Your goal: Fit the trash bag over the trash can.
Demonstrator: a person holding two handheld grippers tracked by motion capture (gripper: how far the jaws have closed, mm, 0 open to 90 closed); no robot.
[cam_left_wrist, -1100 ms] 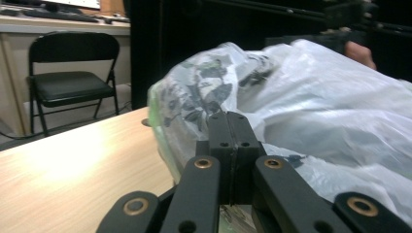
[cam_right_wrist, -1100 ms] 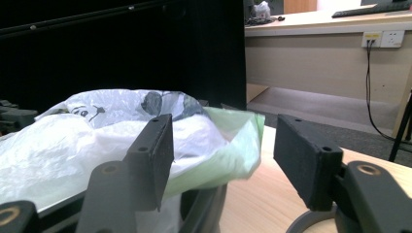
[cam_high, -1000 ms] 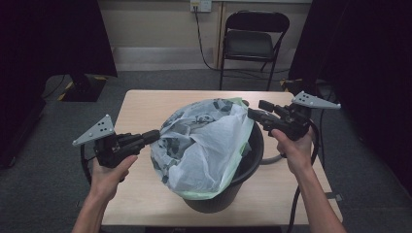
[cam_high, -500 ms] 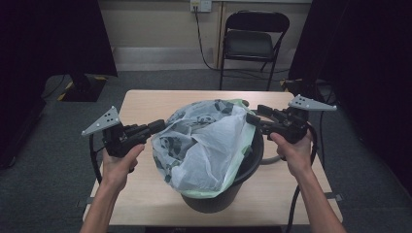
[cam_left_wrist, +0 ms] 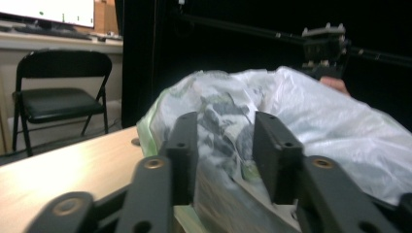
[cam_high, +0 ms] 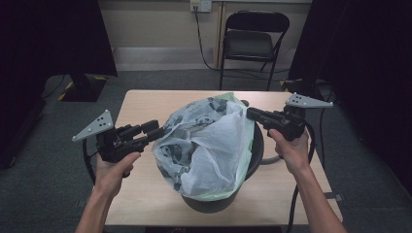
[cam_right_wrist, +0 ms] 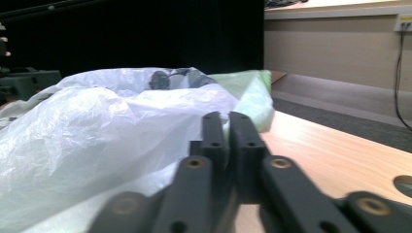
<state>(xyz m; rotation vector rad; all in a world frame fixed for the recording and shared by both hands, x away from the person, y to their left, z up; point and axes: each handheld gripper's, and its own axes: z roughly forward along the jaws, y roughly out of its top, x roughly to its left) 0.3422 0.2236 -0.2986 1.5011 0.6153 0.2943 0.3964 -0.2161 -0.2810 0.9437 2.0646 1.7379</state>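
A crumpled white plastic bag [cam_high: 209, 145] is bulging out of a black bin [cam_high: 256, 145] mid-table — its pale green edge [cam_high: 247, 127] is draping over the rim.

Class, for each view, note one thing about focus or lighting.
High view: table evenly lit, sides of the room dark. Left gripper view: near fingers soft, black background. Right gripper view: fingers blurred, plastic bag bright.

A light wooden table [cam_high: 145, 194] stood on the grey floor [cam_high: 48, 145], and it held the things. A black bucket [cam_high: 256, 145] sat right on it, between the left claw [cam_high: 158, 132] and the right claw [cam_high: 250, 114]. The wood had a small round hole [cam_right_wrist: 404, 184] just beside the right claw.
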